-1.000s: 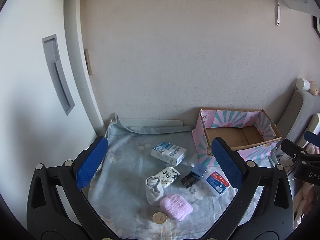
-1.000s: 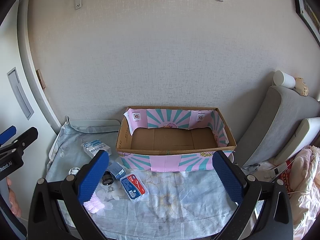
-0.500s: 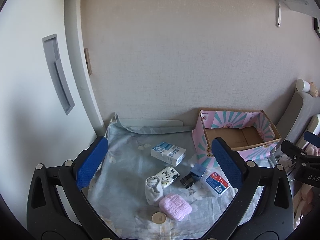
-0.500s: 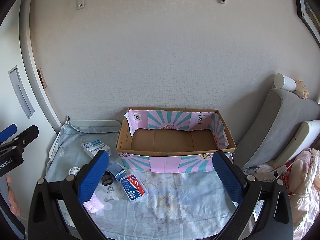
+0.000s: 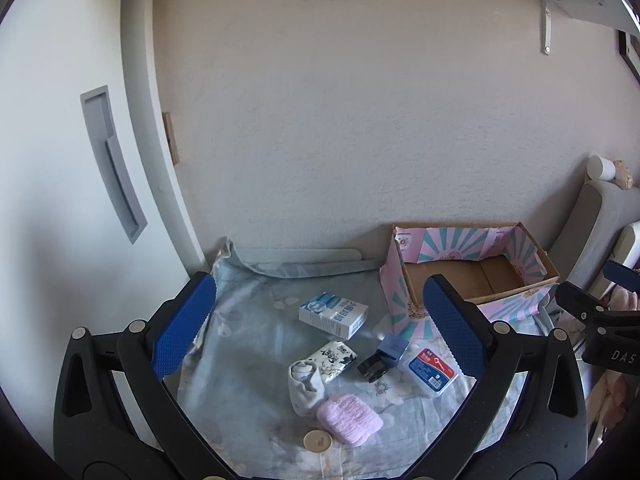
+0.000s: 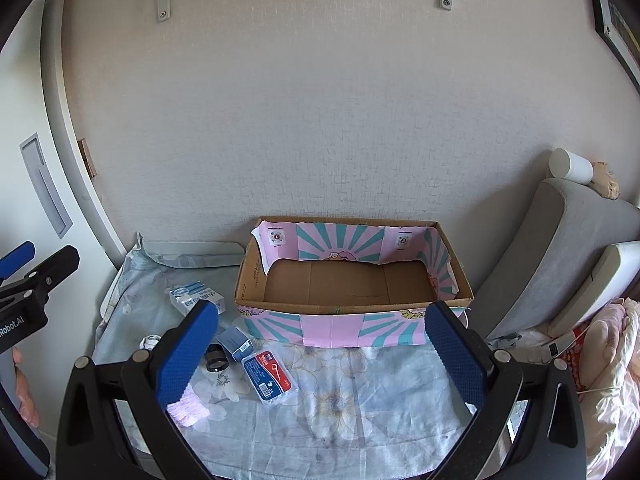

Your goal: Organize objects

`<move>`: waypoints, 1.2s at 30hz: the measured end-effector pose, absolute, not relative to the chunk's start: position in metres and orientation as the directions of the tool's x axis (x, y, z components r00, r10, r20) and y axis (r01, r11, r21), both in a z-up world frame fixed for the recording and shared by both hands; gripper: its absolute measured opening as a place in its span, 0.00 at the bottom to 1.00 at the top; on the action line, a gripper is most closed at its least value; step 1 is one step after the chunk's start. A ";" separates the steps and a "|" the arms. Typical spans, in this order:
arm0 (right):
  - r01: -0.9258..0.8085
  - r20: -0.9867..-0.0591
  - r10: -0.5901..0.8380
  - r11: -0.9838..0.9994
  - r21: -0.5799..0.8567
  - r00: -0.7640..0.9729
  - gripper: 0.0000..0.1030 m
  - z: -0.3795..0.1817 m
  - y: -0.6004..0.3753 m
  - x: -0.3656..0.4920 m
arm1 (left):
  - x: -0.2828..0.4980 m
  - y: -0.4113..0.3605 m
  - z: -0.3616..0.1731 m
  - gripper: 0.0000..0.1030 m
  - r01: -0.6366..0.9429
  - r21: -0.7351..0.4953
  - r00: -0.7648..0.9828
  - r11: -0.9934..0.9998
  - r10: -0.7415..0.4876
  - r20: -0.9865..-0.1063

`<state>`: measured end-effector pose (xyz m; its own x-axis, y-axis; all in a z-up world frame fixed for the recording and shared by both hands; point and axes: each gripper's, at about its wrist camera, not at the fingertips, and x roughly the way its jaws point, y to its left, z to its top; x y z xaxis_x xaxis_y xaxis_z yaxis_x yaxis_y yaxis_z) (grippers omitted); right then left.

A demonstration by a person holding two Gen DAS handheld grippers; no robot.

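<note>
Scattered on the flowered cloth of the worktop (image 5: 248, 344): blue-white carton (image 5: 333, 315), patterned packet (image 5: 335, 360), rolled sock (image 5: 306, 387), pink cloth (image 5: 349, 424), black cap (image 5: 372, 367), small blue box (image 5: 393, 349), clear floss case (image 6: 270, 372). Just beside them to the right, a cardboard box (image 6: 352, 318) with nothing inside. Probably the opening step, nothing sorted yet. Left gripper (image 5: 320, 320) and right gripper (image 6: 322, 352) both hovering, fingers wide apart, holding nothing. Next, likely: descend over one item, close, carry to box.

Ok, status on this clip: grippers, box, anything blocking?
Left gripper open, holding nothing. Right gripper open, holding nothing. Cardboard box empty; floss-pick case, blue-white carton, pink cloth lie loose on the floral sheet. No obstruction seen.
</note>
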<state>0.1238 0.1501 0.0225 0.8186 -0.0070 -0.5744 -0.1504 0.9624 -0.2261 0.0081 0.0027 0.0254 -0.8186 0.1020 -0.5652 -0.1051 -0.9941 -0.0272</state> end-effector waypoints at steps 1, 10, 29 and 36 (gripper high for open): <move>-0.148 -0.572 -0.008 0.963 -0.226 0.820 1.00 0.023 0.150 0.123 | 0.008 0.003 0.026 1.00 -0.111 -0.035 -0.817 -0.993 0.111 -0.566; -0.134 -0.564 -0.017 0.965 -0.226 0.826 1.00 0.026 0.150 0.119 | 0.009 0.002 0.031 1.00 -0.143 -0.063 -0.810 -0.988 0.153 -0.567; -0.028 -0.556 -0.100 0.976 -0.217 0.825 1.00 0.028 0.152 0.115 | 0.010 -0.004 0.033 1.00 -0.151 -0.072 -0.801 -0.986 0.164 -0.575; 0.017 -0.553 -0.135 0.977 -0.213 0.822 1.00 0.029 0.152 0.114 | 0.009 -0.008 0.032 1.00 -0.157 -0.074 -0.796 -0.985 0.170 -0.581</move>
